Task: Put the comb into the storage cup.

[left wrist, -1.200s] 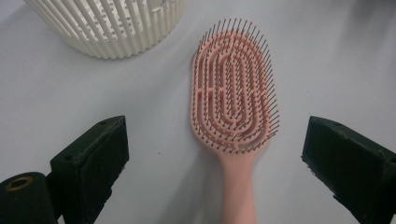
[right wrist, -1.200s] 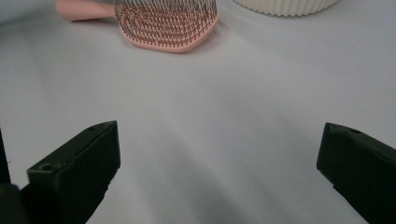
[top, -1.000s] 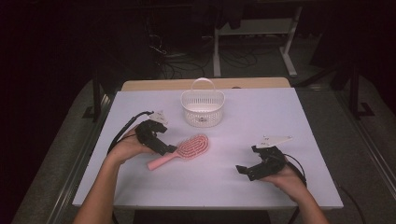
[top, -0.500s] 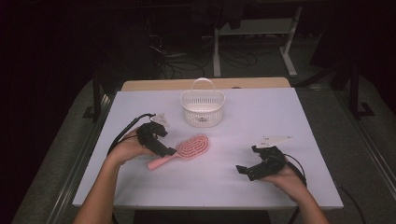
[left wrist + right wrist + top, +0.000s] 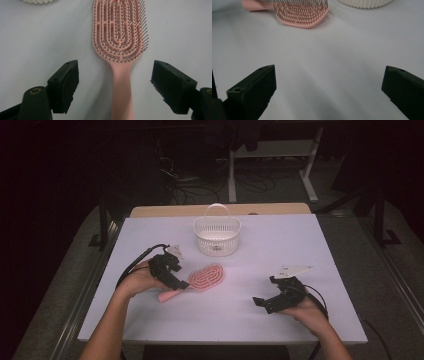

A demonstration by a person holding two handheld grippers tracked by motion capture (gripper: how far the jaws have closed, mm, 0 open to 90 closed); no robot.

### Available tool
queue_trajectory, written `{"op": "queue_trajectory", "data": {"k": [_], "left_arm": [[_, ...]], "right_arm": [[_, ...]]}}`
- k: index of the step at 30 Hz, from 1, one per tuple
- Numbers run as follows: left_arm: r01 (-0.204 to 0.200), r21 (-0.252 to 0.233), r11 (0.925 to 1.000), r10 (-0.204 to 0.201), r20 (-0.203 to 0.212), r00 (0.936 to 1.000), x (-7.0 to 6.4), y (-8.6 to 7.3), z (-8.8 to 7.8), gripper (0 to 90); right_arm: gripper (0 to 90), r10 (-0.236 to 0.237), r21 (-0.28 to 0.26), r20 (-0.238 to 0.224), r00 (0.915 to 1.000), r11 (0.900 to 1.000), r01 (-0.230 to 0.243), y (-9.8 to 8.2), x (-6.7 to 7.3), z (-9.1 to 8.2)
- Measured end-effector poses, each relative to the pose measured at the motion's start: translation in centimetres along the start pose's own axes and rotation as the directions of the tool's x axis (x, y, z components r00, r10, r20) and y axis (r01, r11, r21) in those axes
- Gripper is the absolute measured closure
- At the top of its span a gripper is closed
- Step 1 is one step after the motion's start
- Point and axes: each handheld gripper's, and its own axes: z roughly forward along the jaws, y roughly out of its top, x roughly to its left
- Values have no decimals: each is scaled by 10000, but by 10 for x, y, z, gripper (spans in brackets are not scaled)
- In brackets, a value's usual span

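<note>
So on the counter (image 5: pixel 320 250) the basket (image 5: pixel 217 236) sits empty and the brush (image 5: pixel 206 277) lies flat before it. My left tongs (image 5: pixel 115 75) have just been closing, unclenched, astride its handle; right tongs (image 5: pixel 329 87) wait released, so gripping and lifting remain.

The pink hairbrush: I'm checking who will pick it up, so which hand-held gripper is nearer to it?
Left. The left hand-held gripper straddles the pink hairbrush handle, pads not touching; the right hand-held gripper rests well off to its right.
</note>
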Motion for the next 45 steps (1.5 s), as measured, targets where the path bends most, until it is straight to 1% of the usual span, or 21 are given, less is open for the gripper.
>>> {"op": "queue_trajectory", "data": {"k": [5,10,16,18,26,28,34,38,45], "left_arm": [[30,325,9995,-30,-6,10000,-1,0,4,279],[40,522,9986,-37,-55,10000,-2,0,7,308],[79,829,9965,-75,-42,10000,-3,0,13,360],[30,954,9954,-24,-63,10000,-3,1,15,376],[4,1201,9928,4,-60,10000,-5,2,19,437],[40,1308,9914,-28,-93,10000,-6,2,20,450],[-66,1539,9881,62,32,10000,-7,5,25,496],[-128,1718,9850,130,-2,9999,-8,6,26,522],[-305,2092,9774,312,1,9995,-10,9,31,557]], "right_arm": [[0,4,-7,-10,10000,10000,-4,0,0,0],[0,2,-21,-7,10000,10000,-2,0,0,0],[0,10,-8,-14,10000,10000,-10,0,0,0],[0,29,-10,-16,10000,10000,-29,0,0,0],[0,32,-19,-12,10000,10000,-32,0,0,-1],[0,24,-27,-15,10000,10000,-24,0,0,-1],[0,24,-27,-16,10000,10000,-24,0,0,-1],[0,29,-31,-15,10000,10000,-29,0,0,-1],[0,26,-27,-14,10000,10000,-26,0,0,-1]]}}
